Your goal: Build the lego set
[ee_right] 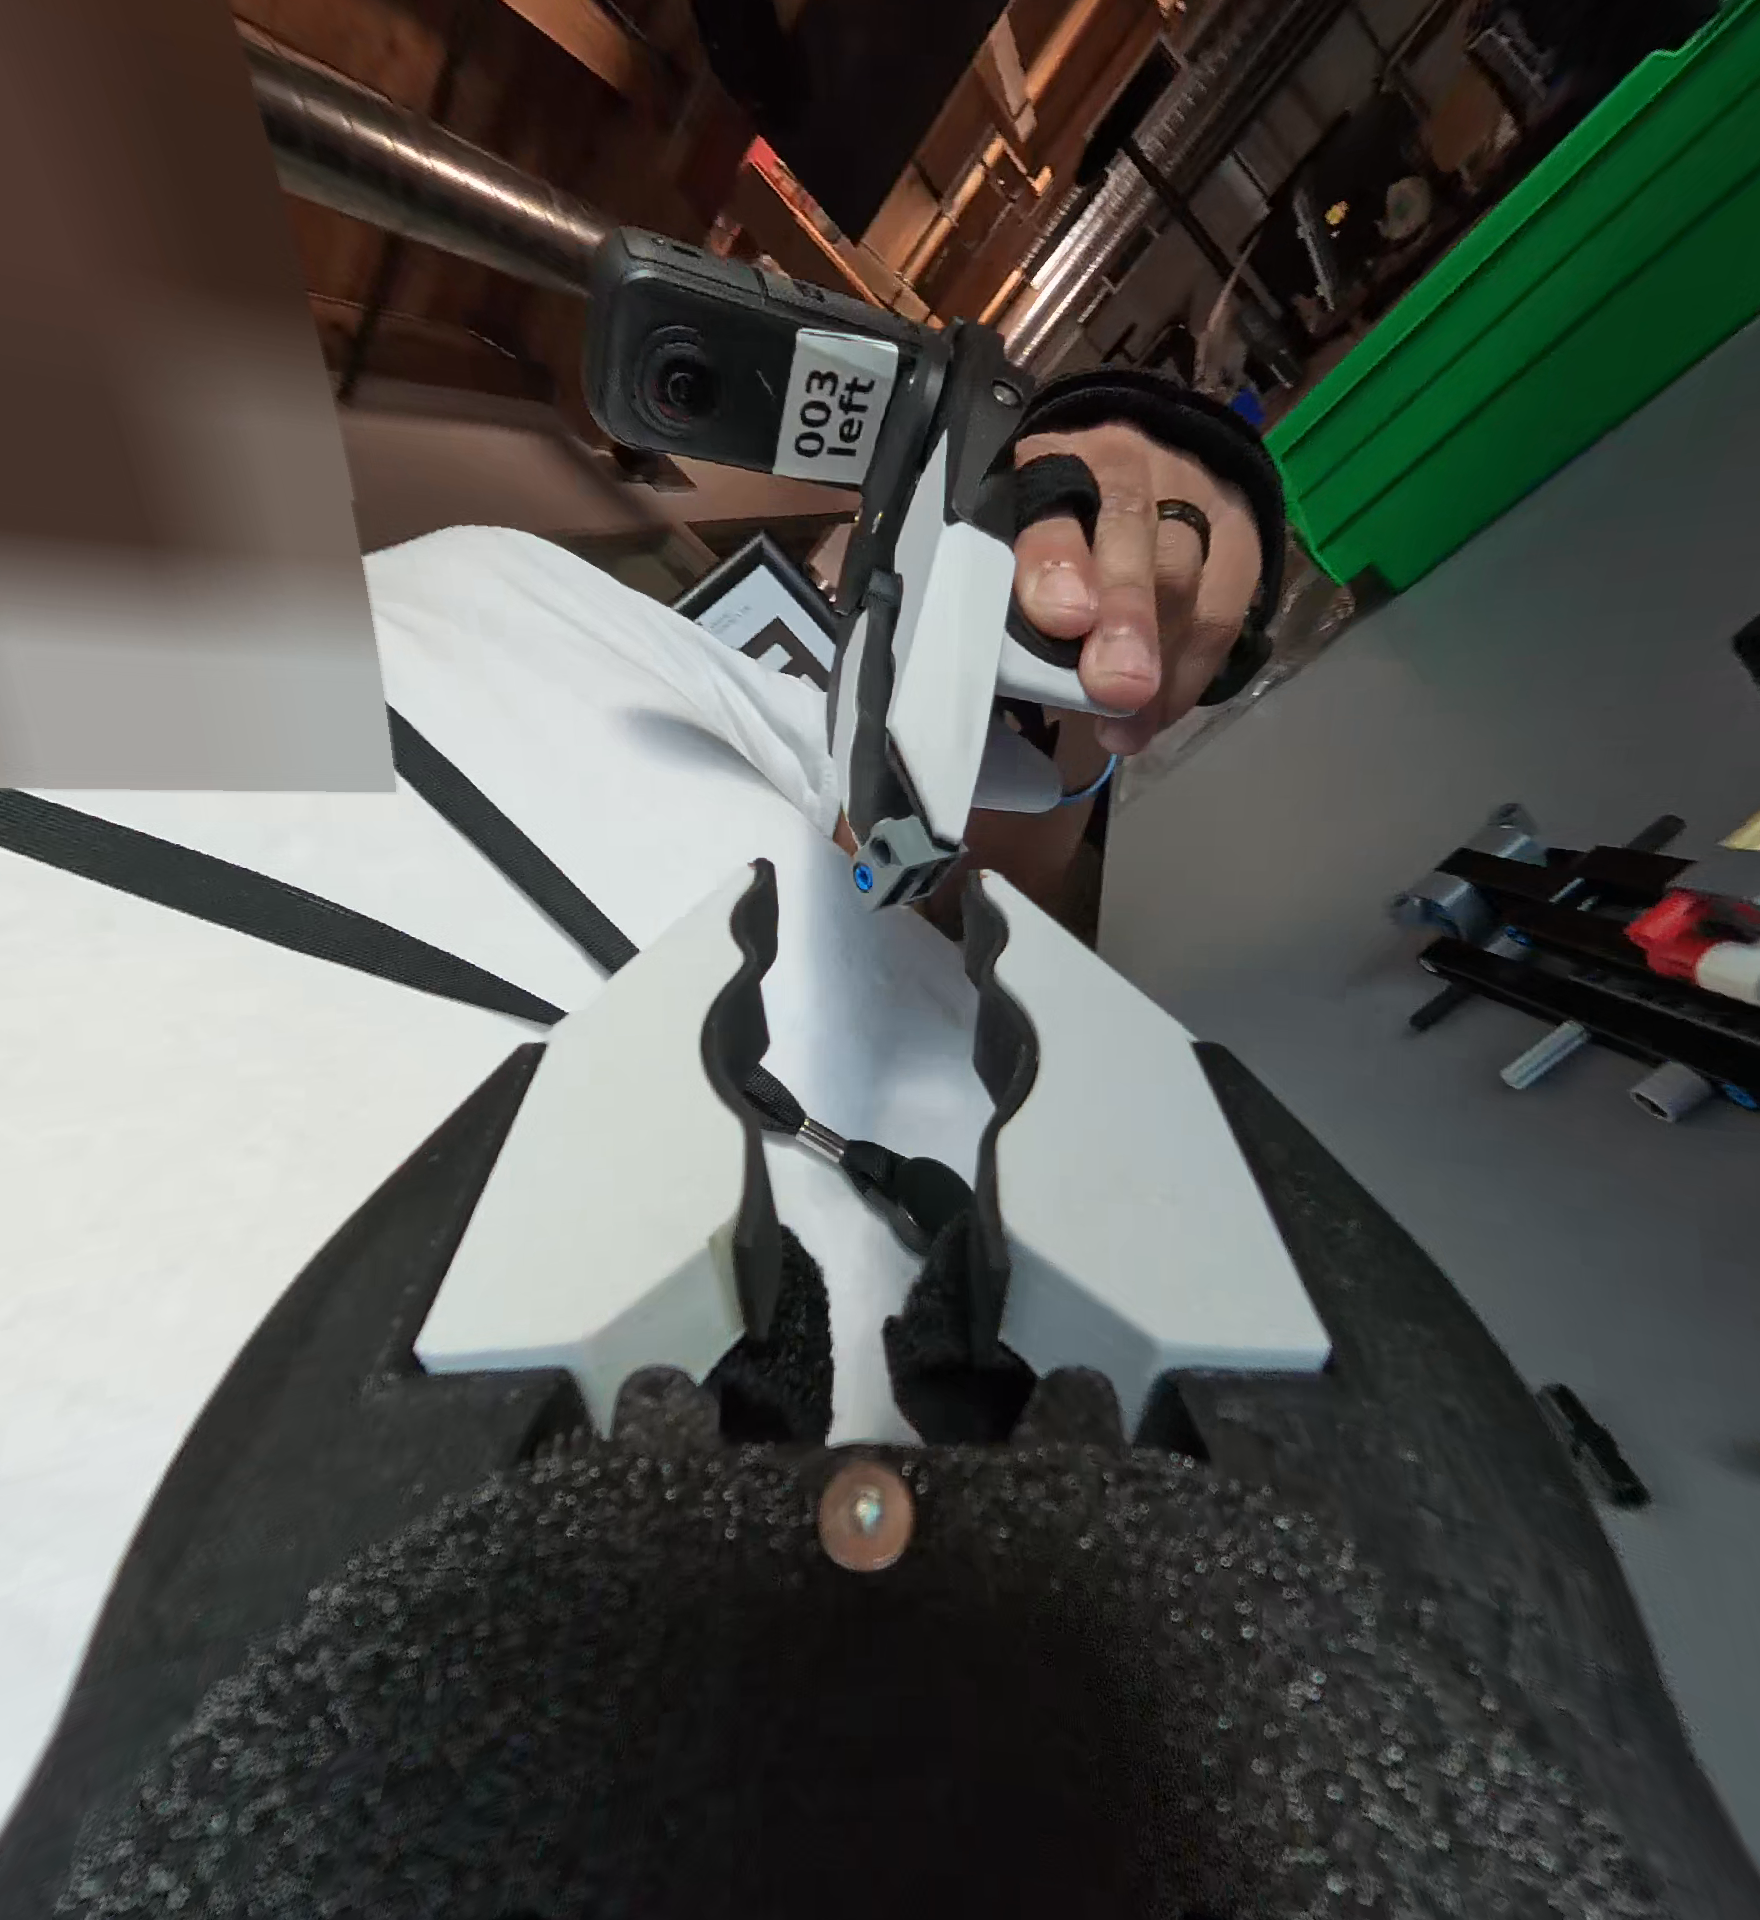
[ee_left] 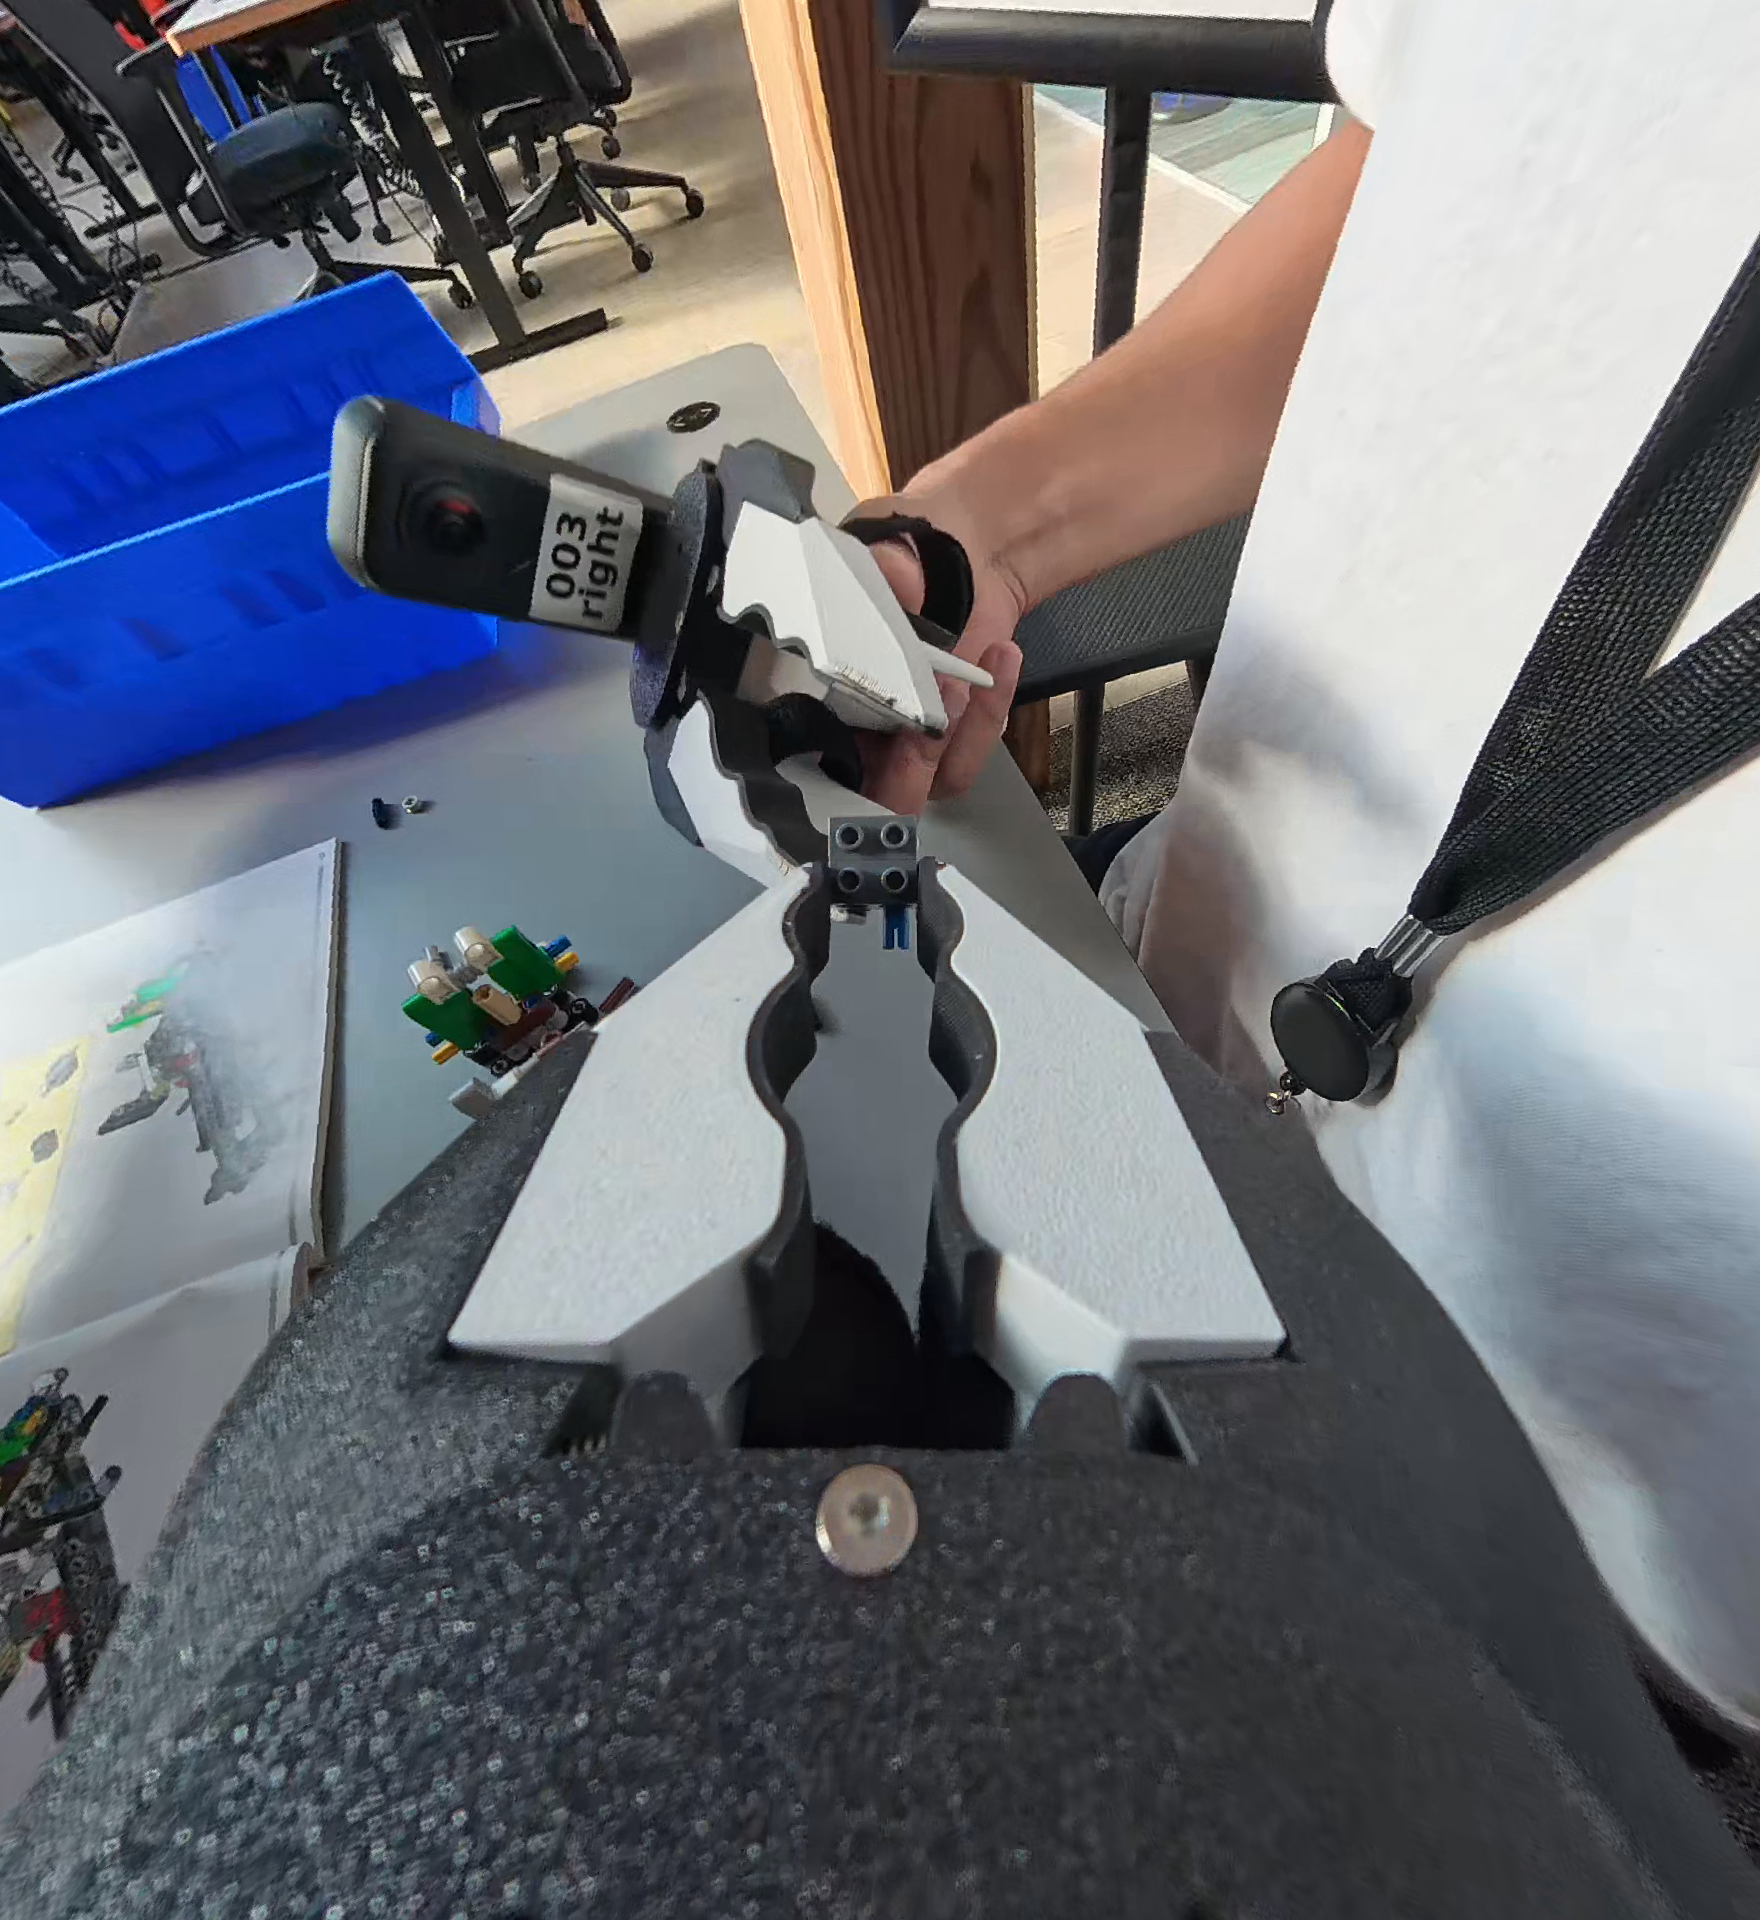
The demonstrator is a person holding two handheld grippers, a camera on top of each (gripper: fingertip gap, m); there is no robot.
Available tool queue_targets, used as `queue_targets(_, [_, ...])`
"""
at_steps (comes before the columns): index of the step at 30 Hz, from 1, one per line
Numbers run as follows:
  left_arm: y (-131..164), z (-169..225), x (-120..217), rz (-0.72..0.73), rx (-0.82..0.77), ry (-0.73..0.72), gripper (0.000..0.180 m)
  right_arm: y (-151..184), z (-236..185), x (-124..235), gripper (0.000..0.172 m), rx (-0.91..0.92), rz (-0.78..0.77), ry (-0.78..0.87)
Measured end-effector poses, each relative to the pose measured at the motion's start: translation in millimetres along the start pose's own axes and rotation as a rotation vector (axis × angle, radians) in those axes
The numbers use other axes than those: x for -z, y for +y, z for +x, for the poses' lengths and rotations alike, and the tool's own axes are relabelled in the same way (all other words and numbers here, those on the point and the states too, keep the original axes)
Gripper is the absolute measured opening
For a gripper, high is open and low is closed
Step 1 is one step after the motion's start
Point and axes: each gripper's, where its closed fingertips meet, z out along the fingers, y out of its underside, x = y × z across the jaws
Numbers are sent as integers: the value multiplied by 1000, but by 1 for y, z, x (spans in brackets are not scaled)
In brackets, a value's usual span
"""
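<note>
— That grey studded brick (ee_left: 873, 860) with the blue pin (ee_left: 895, 928) is pinched in the left gripper (ee_left: 873, 883), held up off the grey table (ee_left: 543, 810).

— And the right gripper (ee_right: 871, 883)?

— Jaws apart, nothing in them, tips just beside the brick. A nudge could twist it loose — only the fingertips (ee_left: 930, 891) grip it.

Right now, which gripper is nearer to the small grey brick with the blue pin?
Left. The left gripper holds the grey brick clamped between its fingertips. The right gripper is open, its tips just beside the brick without touching it.
</note>
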Motion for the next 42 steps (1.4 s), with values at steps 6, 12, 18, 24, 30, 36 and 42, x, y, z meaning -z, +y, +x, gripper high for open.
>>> queue_targets(6, [-11,4,-2,39,-32,78,14,-2,-5,-4,19,-41,8,-113])
queue_targets(12, [-22,5,-1,89,-12,126,13,-5,-15,-5,17,6,80,-197])
queue_targets(18, [-7,-2,1,46,92,183,14,-8,4,-2,20,-46,49,-102])
queue_targets(24, [36,-40,18,-73,259,84,14,11,35,41,31,206,-160,338])
queue_targets(30, [66,-89,35,-128,345,31,13,-44,45,85,35,462,9,686])
queue_targets(36, [103,-130,21,-143,409,-16,14,-86,88,150,21,659,47,1086])
queue_targets(42, [132,-143,8,-182,433,-45,14,-97,102,170,17,705,78,1162])
